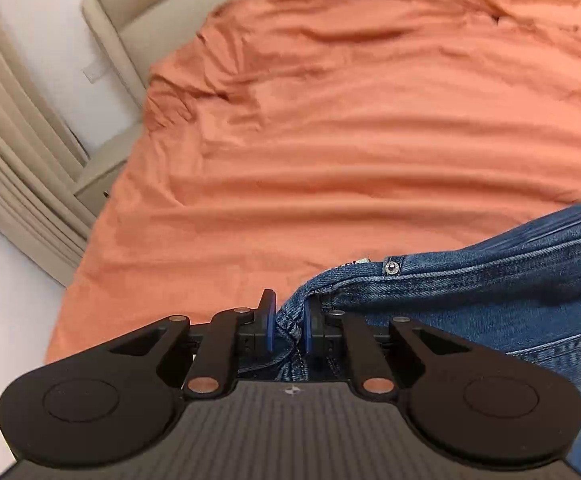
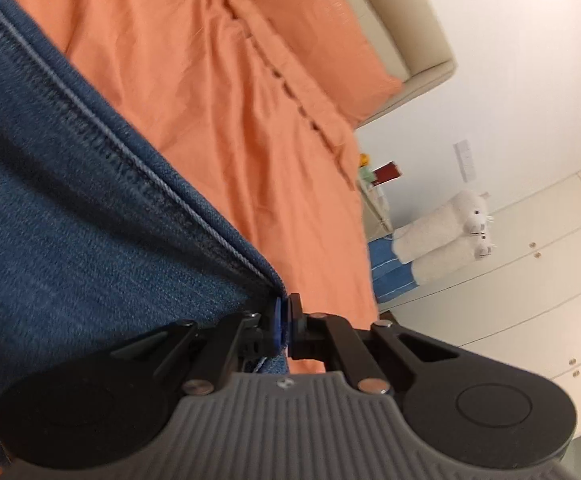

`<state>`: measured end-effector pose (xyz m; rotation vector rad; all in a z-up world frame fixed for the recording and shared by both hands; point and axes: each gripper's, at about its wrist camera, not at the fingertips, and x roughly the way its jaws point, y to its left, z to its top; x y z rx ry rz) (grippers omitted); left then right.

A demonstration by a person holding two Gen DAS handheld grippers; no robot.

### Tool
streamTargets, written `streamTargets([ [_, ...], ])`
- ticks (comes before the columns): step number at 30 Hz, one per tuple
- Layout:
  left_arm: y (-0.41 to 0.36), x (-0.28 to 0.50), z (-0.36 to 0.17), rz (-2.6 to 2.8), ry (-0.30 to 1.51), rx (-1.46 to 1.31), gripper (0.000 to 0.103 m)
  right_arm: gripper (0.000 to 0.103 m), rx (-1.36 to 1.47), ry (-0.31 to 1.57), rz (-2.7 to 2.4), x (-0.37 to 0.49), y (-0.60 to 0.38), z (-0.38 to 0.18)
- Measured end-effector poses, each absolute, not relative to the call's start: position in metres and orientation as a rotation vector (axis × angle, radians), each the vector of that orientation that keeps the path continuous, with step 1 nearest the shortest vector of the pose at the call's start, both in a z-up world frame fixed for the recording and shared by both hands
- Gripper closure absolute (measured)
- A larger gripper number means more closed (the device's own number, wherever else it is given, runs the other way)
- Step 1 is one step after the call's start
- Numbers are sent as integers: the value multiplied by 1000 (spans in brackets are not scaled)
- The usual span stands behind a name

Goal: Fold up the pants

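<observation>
Jeans (image 1: 490, 300), one pair, clamped in two hand-held grippers (image 1: 288, 330) (image 2: 284, 326).

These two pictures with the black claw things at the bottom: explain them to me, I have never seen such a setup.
Each black claw is a hand-held gripper with two fingers, and a wide-angle camera sits on each, looking forward along them. One picture comes from the left gripper, the other from the right gripper. Both look at a bed with an orange bedsheet. A pair of blue jeans is over it. The left gripper is closed on bunched denim near the waistband button; the right is closed on an edge of the jeans. An orange pillow lies at the head of the bed.
</observation>
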<state>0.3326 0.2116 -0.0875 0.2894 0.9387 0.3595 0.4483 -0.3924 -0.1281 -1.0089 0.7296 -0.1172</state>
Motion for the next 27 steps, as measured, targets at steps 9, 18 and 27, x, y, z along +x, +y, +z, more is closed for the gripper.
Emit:
streamTargets([
  [9,211,374,-152,344,1024,359,87,103,-1078,856,-59,507,-380,-209],
  [18,198,349,-118,406,849,319,87,103,-1081,791,-125,487,-381,-202],
  [27,202,368,-137,382,909,363,80,103,-874,837,-285,491,-413,-170],
])
